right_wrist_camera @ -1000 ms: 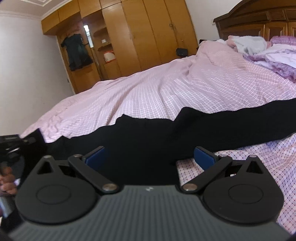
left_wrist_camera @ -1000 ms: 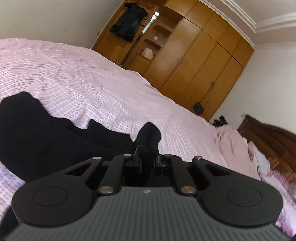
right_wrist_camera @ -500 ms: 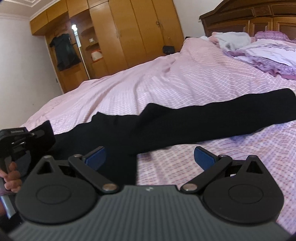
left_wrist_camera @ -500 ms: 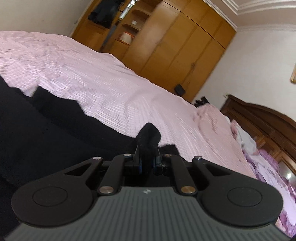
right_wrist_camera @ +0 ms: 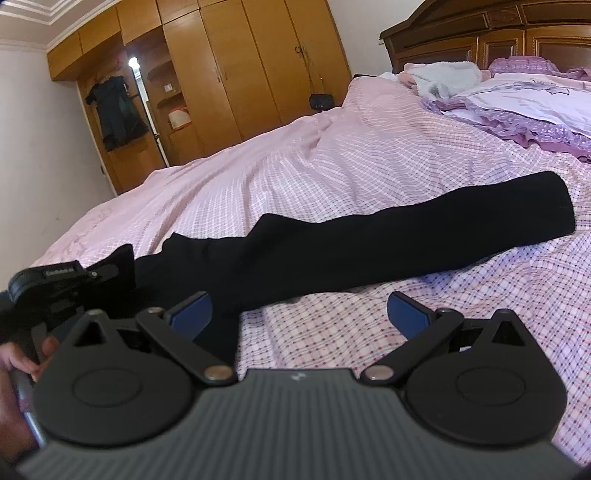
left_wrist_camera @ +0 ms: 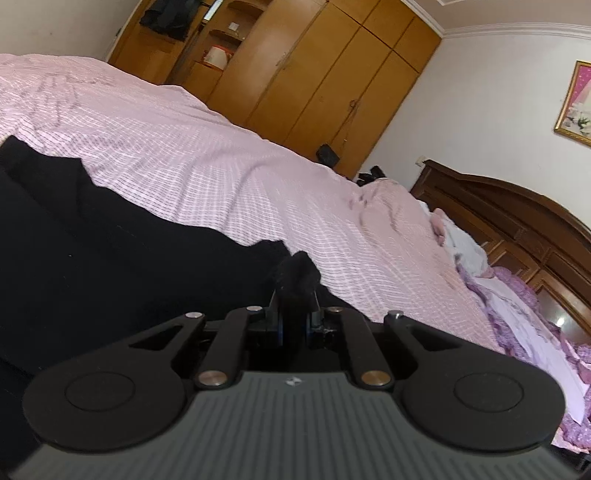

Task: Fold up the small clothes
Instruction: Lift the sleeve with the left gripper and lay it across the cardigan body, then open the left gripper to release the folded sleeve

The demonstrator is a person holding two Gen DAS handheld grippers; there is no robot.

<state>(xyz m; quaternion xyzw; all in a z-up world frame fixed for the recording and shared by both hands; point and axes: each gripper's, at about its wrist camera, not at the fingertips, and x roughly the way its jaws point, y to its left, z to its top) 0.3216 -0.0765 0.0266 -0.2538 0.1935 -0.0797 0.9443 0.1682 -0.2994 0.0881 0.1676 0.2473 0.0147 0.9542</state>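
Observation:
A long black garment [right_wrist_camera: 369,243] lies stretched across the pink checked bedspread [right_wrist_camera: 332,170], its far end at the right. My left gripper [left_wrist_camera: 293,314] is shut on a bunched corner of the black garment [left_wrist_camera: 110,266], which fills the left of the left wrist view. The left gripper also shows in the right wrist view [right_wrist_camera: 107,273] at the far left, holding the garment's near end. My right gripper [right_wrist_camera: 299,314] is open and empty, its blue pads [right_wrist_camera: 192,314] just above the bedspread at the garment's near edge.
A wooden wardrobe [right_wrist_camera: 240,66] stands behind the bed, with a dark coat [right_wrist_camera: 118,110] hanging on it. Purple pillows and bedding [right_wrist_camera: 517,107] lie at the headboard [right_wrist_camera: 480,33] on the right. The bedspread [left_wrist_camera: 221,155] stretches out beyond the garment.
The left gripper has pulled its end of the garment leftward, drawing it out long and flat. The right gripper has drawn back from the garment and stays open.

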